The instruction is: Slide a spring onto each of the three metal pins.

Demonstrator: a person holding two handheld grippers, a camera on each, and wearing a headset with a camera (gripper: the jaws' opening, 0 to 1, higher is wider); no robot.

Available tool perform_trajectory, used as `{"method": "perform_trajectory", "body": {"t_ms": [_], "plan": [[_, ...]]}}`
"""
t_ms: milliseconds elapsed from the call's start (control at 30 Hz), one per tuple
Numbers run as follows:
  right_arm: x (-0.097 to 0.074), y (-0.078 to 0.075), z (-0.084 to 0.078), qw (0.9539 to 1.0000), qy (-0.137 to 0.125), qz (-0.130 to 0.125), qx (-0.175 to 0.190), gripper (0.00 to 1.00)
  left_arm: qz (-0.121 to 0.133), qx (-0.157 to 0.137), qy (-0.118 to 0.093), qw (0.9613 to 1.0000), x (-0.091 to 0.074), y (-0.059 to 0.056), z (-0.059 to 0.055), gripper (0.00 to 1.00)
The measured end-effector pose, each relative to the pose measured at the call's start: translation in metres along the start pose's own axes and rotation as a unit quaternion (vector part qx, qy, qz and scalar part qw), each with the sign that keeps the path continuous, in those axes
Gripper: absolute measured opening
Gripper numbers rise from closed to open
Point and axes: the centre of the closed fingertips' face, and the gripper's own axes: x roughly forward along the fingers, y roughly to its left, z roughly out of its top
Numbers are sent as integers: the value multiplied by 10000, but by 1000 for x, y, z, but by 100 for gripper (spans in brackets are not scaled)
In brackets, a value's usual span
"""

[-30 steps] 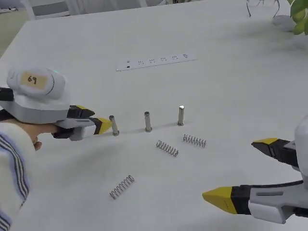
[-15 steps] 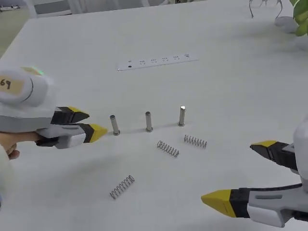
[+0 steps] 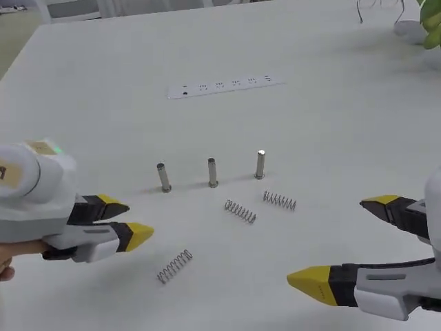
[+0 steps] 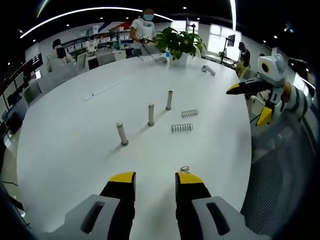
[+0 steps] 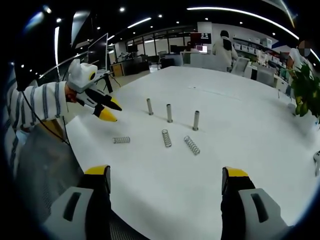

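Left gripper (image 3: 138,219) hangs with jaws slightly parted, holding nothing; right gripper (image 3: 325,240) is spread wide. Three bare pins (image 3: 212,172) stand upright ahead of both, with three springs (image 3: 240,212) lying loose nearer.

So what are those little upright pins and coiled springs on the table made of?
The three short upright cylindrical pins look like bare polished metal, probably steel: silvery grey with bright glints on top. The three small coiled springs look like thin grey metal wire, wound in open turns. The white table looks smooth and matte, perhaps laminate; hard to tell.
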Motion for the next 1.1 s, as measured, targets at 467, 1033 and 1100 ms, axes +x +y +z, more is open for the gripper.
{"method": "perform_trajectory", "body": {"t_ms": [467, 1033, 1100], "plan": [[1, 1, -3, 10000, 58, 4, 21, 91, -356, 228, 248, 9988, 5, -35, -23, 23], [2, 4, -6, 9999, 128, 33, -15, 90, -555, 35, 408, 9976, 19, -49, -43, 12], [2, 4, -6, 9999, 142, 35, -22, 89, -561, 21, 402, 9976, 20, -49, -44, 11]]}}
